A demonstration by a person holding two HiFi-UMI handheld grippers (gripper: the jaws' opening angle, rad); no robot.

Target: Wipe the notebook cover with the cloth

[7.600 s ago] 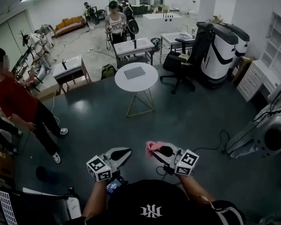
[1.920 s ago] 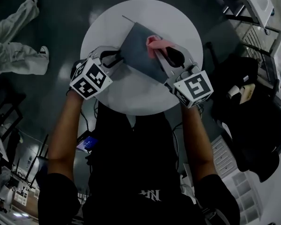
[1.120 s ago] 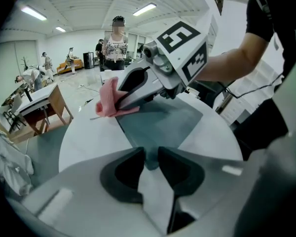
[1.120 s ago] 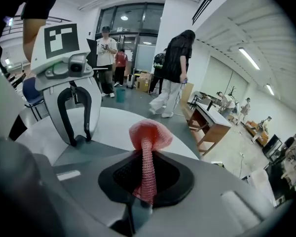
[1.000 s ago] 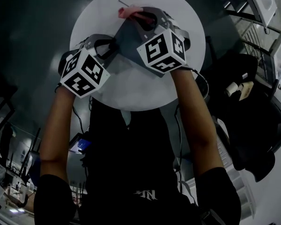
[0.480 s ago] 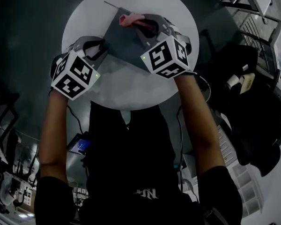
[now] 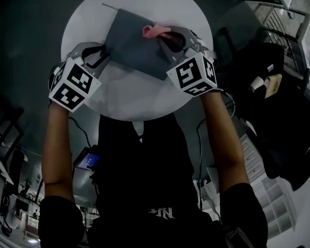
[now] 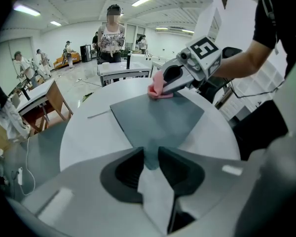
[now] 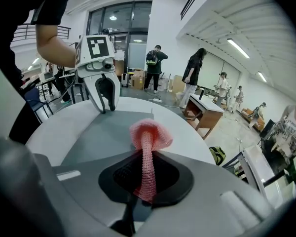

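Going left to right from the head view: the left hand-held gripper [image 8: 149, 156] comes in at the left rim of the round white worktop [image 7: 139, 94], its marker cube [image 7: 71, 84] nearest the person. Its own view shows the jaws drawn close. The near corner of the notebook [image 7: 132, 43] sits wedged in the slim gap between them, so it looks nipped there, pinning that corner in place.

Just past that, a thin stick-like thing [image 7: 108, 6] lies on the worktop right beside the notebook's far left corner. Can't tell what it is, maybe a pen.

The notebook itself is dark grey and closed. It lies flat roughly mid-worktop, turned at an angle so its corners point toward the grippers.

Over on its right part is the pink cloth [image 7: 155, 31]. The bunched end rests on the cover near the right edge.

The right hand-held gripper [image 9: 147, 154] has that cloth pinched tight. In its own view a knitted strip runs up between the pressed jaws and mushrooms out at the tip. Its marker cube [image 7: 192, 75] hangs over the worktop's right rim.

Further right, off the worktop, there's a dark chair [image 7: 268, 87] with black stuff draped on it. Both gripper views show people standing around desks in the background.
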